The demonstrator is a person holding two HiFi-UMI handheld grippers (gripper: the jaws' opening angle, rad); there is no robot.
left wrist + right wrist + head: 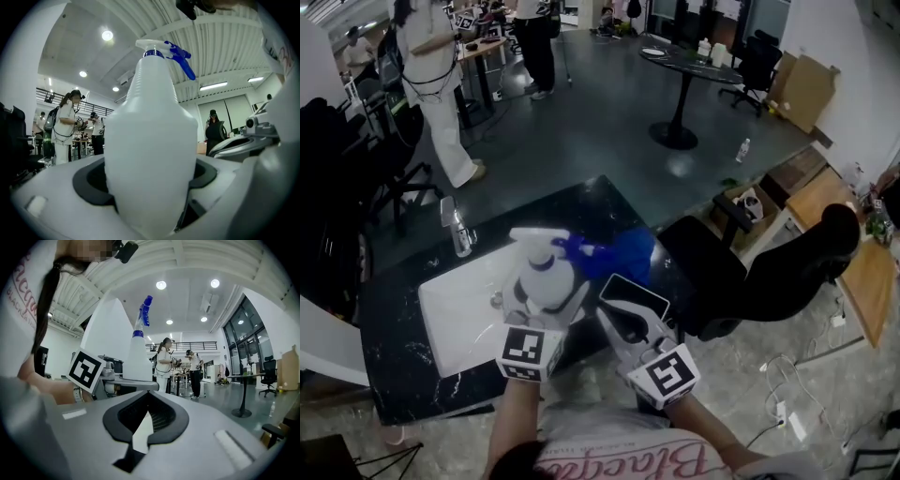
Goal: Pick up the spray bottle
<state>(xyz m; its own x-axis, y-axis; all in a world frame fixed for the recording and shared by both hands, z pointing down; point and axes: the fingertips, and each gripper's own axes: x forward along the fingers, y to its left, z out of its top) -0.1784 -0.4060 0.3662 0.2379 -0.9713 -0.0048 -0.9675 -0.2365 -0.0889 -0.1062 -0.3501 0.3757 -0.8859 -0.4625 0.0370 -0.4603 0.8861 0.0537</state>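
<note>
The spray bottle (546, 272) stood upright between the jaws of the left gripper (548, 298), whose dark pads were pressed against either side of its white body low down, with the jaws spread wide to take its girth. From the head view the bottle hung over the near edge of the white sink (455, 314) set in the black counter (403, 366), and it looked to be clear of both, though the bottle's base was hidden. The right gripper (623, 305) was just beside it on the right, jaws brought together and holding nothing. The pick-up seemed all but done, so the risks lay in keeping the hold. The body was smooth, rounded plastic and the grip sat well below the blue trigger (572, 248), so the tall top could lever the bottle over between the pads if the wrist tilted or jerked. A slide downward was also likely if the squeeze eased, and the bottle would then drop into the sink or strike the counter's edge. How full it was could not be told; any liquid would add weight and slosh. The idle right gripper was close enough that a careless swing might knock the bottle askew.
</note>
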